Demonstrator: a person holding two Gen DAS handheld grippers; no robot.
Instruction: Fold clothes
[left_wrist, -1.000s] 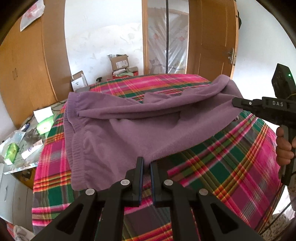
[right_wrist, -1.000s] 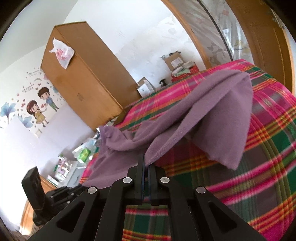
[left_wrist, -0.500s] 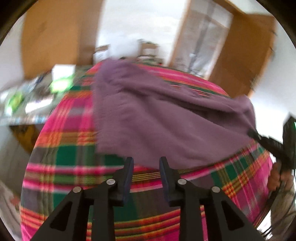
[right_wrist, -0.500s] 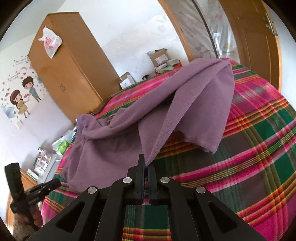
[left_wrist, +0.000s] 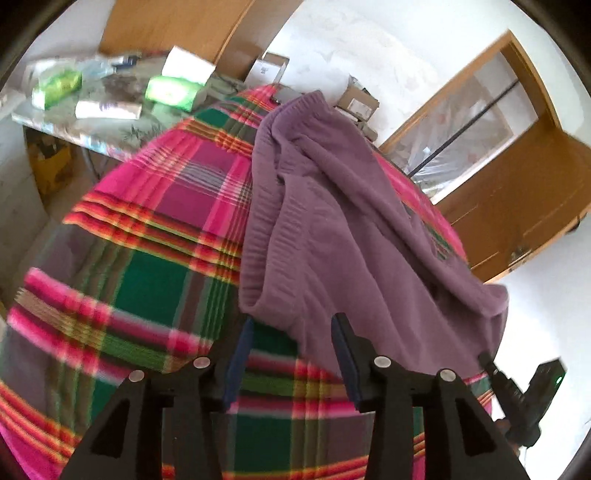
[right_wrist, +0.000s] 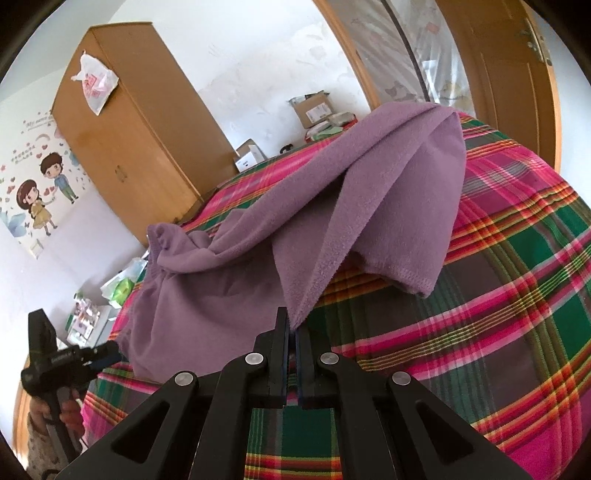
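Right gripper (right_wrist: 291, 328) pinched tight on a hem corner of the purple fleece garment (right_wrist: 369, 192), lifting that edge, likely to carry it over. Left gripper (left_wrist: 291, 347) spread wide, empty, just short of the ribbed waistband. The garment lies rumpled across the pink-green plaid woven bedspread (left_wrist: 155, 236). Far: wooden wardrobe (right_wrist: 129, 140).

**Purple garment, partly lifted**

Purple fleece garment (left_wrist: 332, 206) (right_wrist: 332, 206) with ribbed elastic waistband lay rumpled across frame centre. Waistband end sat upper centre in left view; one edge rose taut toward lower centre in right view.
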